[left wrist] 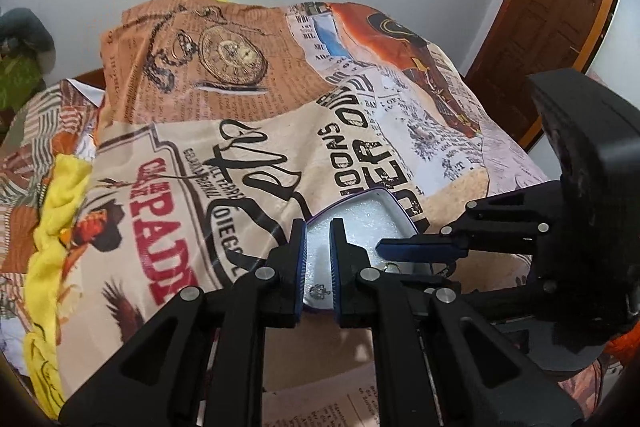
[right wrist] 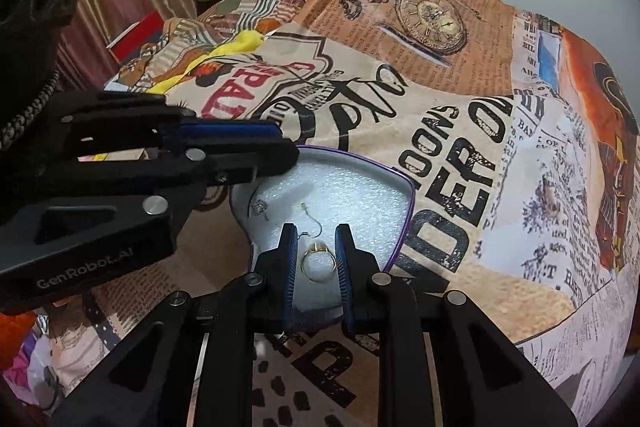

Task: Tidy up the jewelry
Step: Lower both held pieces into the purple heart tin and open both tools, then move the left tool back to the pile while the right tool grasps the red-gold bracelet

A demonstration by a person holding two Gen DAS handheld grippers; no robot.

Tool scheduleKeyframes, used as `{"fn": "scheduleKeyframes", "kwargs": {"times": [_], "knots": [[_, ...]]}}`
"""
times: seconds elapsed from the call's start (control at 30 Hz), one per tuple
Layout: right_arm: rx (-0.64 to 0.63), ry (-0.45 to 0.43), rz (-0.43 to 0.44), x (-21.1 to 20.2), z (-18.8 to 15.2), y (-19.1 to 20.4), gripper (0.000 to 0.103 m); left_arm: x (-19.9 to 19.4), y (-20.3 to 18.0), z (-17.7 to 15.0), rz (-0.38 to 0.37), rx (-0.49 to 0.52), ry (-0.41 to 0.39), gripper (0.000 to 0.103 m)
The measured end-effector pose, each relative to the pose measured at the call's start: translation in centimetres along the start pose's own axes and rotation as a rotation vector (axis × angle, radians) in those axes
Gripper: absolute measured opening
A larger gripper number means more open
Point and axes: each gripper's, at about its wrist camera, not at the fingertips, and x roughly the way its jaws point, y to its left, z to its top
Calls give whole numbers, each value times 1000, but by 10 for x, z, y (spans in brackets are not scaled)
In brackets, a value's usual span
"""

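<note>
ring (right wrist: 318, 263) lies flat between our right gripper (right wrist: 316, 255) jaws, spread, lower centre of tray (right wrist: 400, 183) | left gripper (left wrist: 318, 267) farther, jaws spread, pinching nothing

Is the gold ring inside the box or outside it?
Inside: the gold ring lies on the white foam of the box, between the right gripper's fingers.

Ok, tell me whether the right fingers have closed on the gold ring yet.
No. In the right wrist view the gold ring lies on the white foam of the tin between the right gripper's fingers, with gaps on both sides.
</note>
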Motion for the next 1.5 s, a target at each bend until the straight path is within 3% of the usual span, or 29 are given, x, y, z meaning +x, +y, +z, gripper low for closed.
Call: {"fn": "scheduleKeyframes", "kwargs": {"times": [0.23, 0.33, 0.47, 0.93, 1.23, 1.5], "knots": [[12, -34, -38, -23, -1, 1, 28, -33, 0, 0, 55, -1, -63, 30], [34, -64, -63, -42, -3, -2, 38, -47, -3, -1, 84, -1, -85, 38], [73, -109, -101, -72, -9, -4, 40, -70, -7, -7, 106, 0, -112, 46], [160, -208, -187, -143, -69, 10, 40, -109, -53, -55, 75, 51, -89, 51], [179, -216, -200, -149, -109, 17, 40, -100, -91, -92, 57, 118, -34, 51], [175, -177, -215, -132, -129, 16, 40, -81, -102, -113, 17, 126, 24, 51]]}}
